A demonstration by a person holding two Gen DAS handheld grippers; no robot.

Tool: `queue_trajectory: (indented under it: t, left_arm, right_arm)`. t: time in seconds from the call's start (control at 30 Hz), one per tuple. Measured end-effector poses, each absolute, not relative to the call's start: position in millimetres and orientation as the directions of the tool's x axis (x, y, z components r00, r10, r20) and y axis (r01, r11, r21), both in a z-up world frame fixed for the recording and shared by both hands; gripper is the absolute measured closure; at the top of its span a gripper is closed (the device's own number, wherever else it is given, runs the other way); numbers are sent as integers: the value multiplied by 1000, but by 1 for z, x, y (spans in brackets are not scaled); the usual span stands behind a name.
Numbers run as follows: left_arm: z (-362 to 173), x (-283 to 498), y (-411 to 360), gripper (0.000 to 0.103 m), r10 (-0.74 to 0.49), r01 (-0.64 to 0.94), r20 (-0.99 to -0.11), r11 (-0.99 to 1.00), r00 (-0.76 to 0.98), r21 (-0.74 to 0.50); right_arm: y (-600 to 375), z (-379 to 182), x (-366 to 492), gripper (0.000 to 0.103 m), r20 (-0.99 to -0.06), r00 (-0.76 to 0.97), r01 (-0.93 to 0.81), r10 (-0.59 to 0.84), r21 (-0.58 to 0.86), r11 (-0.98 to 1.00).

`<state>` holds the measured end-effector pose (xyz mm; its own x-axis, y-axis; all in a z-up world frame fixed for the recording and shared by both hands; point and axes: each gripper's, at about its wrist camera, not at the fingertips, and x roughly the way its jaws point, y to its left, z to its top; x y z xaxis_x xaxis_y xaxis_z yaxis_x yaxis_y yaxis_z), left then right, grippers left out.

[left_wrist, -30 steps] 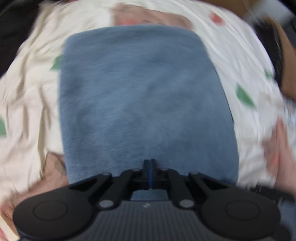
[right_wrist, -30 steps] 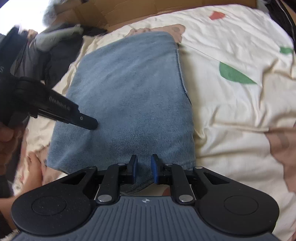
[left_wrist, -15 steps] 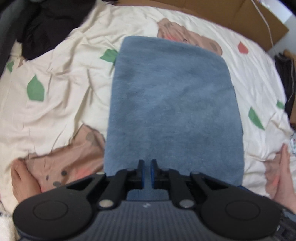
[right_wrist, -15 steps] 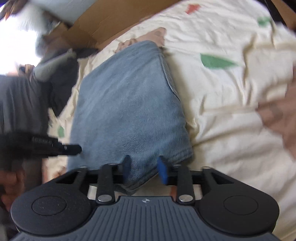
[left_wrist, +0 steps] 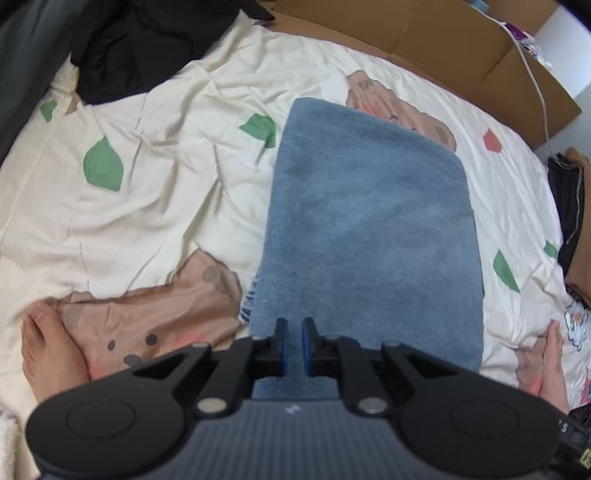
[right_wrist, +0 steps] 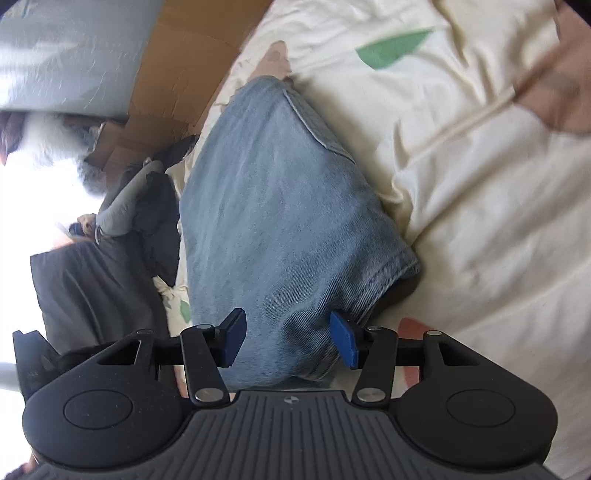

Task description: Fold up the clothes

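Note:
Folded blue jeans [left_wrist: 369, 229] lie flat on the cream printed bedsheet [left_wrist: 155, 206]. My left gripper [left_wrist: 293, 341] hovers over their near edge, its fingers a narrow gap apart with only denim showing behind them. In the right wrist view the jeans [right_wrist: 280, 206] run away from me, with a hem fold at the near right corner. My right gripper [right_wrist: 288, 339] is wide open, and its blue pads [right_wrist: 232, 338] straddle the near end of the jeans without closing on it.
A person's bare feet rest on the sheet at the near left [left_wrist: 51, 354] and near right [left_wrist: 546, 365]. Black clothes [left_wrist: 122, 44] lie at the far left, cardboard [left_wrist: 424, 33] runs behind the bed, and dark folded garments [left_wrist: 569, 206] sit at the right edge. More dark clothes [right_wrist: 103, 280] are left of the jeans.
My left gripper went from fully shut to slightly apart and drew back, showing more bed. My right gripper opened wide and rolled; the left gripper has left its view.

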<state>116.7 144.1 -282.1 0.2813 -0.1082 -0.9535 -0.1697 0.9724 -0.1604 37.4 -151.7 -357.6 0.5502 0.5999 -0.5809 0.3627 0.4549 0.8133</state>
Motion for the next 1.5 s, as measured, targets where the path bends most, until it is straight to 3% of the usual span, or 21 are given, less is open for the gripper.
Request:
queue_trajectory:
  t: [0.3, 0.5, 0.53, 0.6, 0.63, 0.7, 0.77, 1.13, 1.23, 1.3, 1.5]
  left_arm:
    - [-292, 107, 161, 95, -120, -223, -946, 956, 301, -192]
    - [-292, 104, 161, 95, -122, -216, -947, 958, 297, -190]
    - [-292, 105, 161, 95, -124, -212, -948, 958, 294, -191]
    - [-291, 105, 159, 95, -122, -201, -948, 962, 293, -186]
    - [-291, 106, 158, 95, -121, -198, -948, 963, 295, -184]
    - [-290, 106, 157, 95, -117, -198, -948, 963, 297, -181]
    - [-289, 106, 156, 95, -113, -194, -948, 965, 297, -176]
    - [-275, 125, 160, 95, -146, -174, -931, 961, 336, -214]
    - [-276, 132, 165, 90, -178, -182, -919, 950, 351, -253]
    - [-277, 135, 170, 79, -190, -191, -911, 943, 367, -273]
    - [-287, 146, 186, 75, -224, -217, -893, 920, 391, -326]
  right_arm:
    - [-139, -383, 21, 43, -594, 505, 449, 626, 800, 397]
    - [-129, -402, 26, 40, -554, 518, 454, 651, 824, 340]
    - [-127, -403, 27, 41, -546, 524, 455, 653, 828, 328]
    - [-125, -404, 28, 64, -529, 539, 453, 656, 838, 304]
    - [-125, -402, 28, 69, -524, 544, 450, 656, 841, 299]
    - [-123, -395, 28, 77, -532, 538, 443, 654, 838, 318]
    - [-124, -389, 29, 80, -538, 525, 432, 660, 836, 339]
    - [-127, -358, 36, 75, -637, 405, 373, 656, 770, 517]
    - [-130, -342, 34, 73, -661, 388, 333, 642, 750, 571]
    - [-134, -330, 33, 72, -669, 392, 305, 631, 742, 597]
    - [-156, -297, 44, 63, -679, 456, 212, 576, 711, 671]
